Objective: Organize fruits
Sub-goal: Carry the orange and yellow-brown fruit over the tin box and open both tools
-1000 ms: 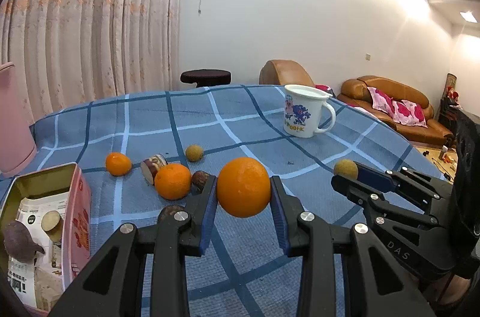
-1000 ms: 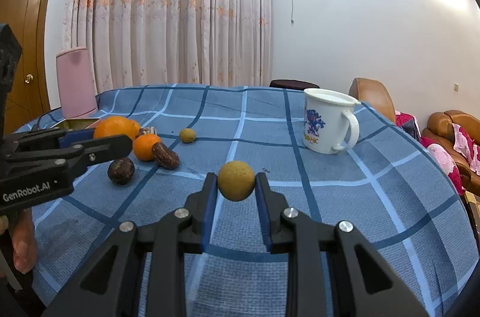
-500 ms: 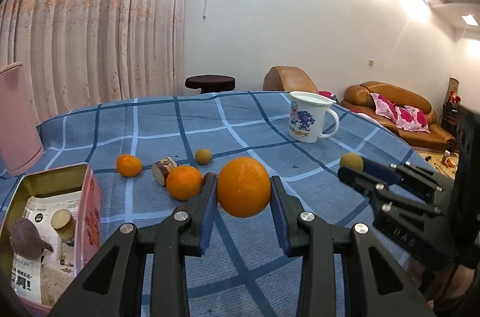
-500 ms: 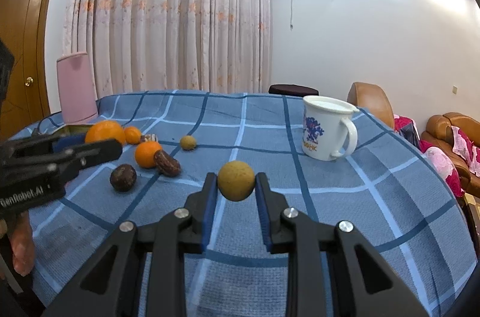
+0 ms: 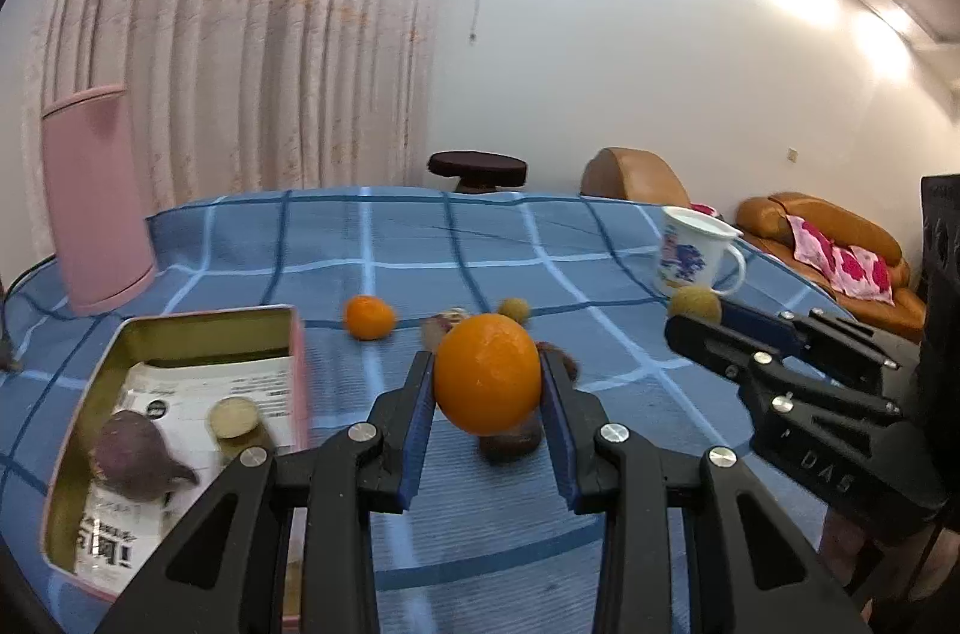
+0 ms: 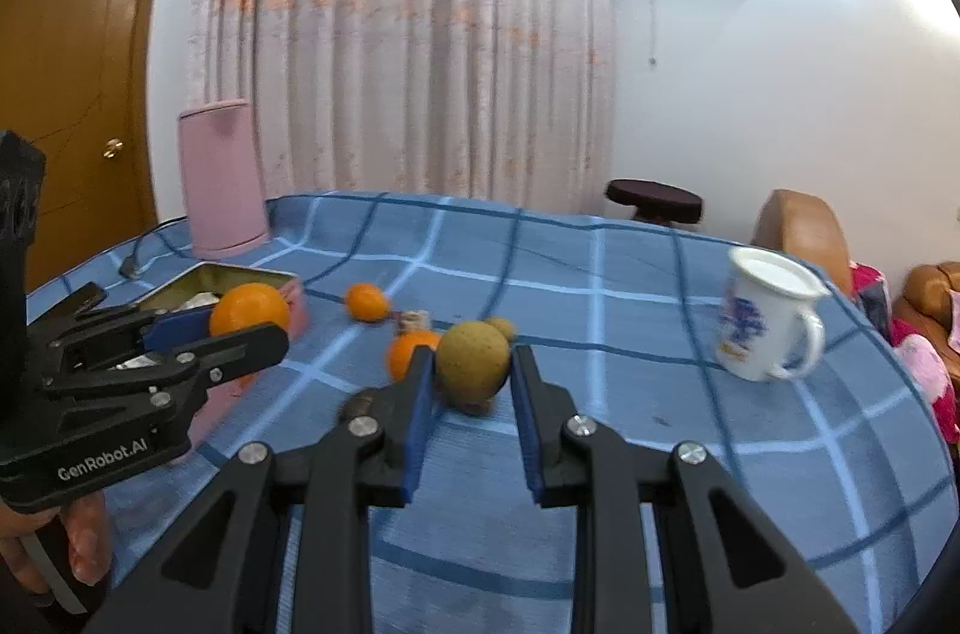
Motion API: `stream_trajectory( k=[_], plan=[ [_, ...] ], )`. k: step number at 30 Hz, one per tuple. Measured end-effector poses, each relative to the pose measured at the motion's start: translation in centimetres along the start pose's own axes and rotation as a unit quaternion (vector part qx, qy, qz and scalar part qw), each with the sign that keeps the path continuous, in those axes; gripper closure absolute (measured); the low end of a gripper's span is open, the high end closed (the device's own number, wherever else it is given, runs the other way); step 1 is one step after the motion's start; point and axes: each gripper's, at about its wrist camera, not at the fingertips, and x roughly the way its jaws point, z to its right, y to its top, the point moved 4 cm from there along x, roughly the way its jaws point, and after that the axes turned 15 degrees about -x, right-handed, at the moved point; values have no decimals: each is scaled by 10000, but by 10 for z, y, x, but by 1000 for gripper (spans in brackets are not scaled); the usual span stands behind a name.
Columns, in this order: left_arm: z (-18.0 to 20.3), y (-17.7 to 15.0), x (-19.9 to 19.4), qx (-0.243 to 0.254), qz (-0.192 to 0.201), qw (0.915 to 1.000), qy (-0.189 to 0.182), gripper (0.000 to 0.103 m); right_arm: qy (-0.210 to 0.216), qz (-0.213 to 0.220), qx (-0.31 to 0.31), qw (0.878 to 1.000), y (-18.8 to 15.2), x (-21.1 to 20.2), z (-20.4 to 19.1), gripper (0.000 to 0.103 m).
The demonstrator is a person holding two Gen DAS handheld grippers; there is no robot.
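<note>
We've got the orange point(image 5: 487, 373) pinched in the left gripper point(image 5: 487, 382), mid-frame, w/ the tin point(image 5: 207, 328) at lower left. Right gripper point(image 6: 473, 370) clamps a brownish round fruit point(image 6: 473, 365), prob. a longan. We should carry each over the tin's rim, lower inside, then release.

- I see the tin point(image 5: 210, 334) at my left on the table point(image 5: 480, 238), with a fig point(image 5: 135, 454) and a slice point(image 5: 234, 416) lying in it.
- Behind the tin stands a bin point(image 5: 96, 196).
- Right of the tin, a mandarin point(image 5: 369, 316) lies on the cloth, a longan point(image 5: 513, 310) farther right.
- The mug point(image 5: 696, 253) stands far right, near the table's edge.
- My left gripper point(image 5: 487, 388) holds an orange point(image 5: 487, 374) above the table, just right of the tin.
- My right gripper point(image 6: 471, 370) holds a fruit point(image 6: 473, 361), left of the mug.
</note>
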Motion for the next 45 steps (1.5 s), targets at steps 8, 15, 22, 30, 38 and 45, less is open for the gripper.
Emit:
stream_trajectory(
  k=[8, 15, 22, 30, 38, 45],
  plan=[
    [-40, 10, -12, -329, 35, 9988, 351, 67, 508, 114, -94, 9986, 29, 18, -33, 75],
    [-66, 11, -21, -480, 64, 9973, 555, 67, 878, 135, -187, 9959, 46, 34, -63, 74],
    [-100, 10, -30, -706, 52, 9941, 827, 67, 1231, 110, -498, 9911, 61, 50, -108, 74],
    [-133, 7, -34, -936, 9, 9902, 1035, 67, 1520, -61, -732, 9856, 59, 67, -143, 74],
    [-150, 5, -34, -1035, -75, 9887, 1079, 67, 1709, -228, -859, 9813, 54, 78, -163, 74],
    [-156, 6, -38, -995, -42, 9885, 1142, 67, 1850, -374, -914, 9778, 51, 85, -171, 74]
  ],
)
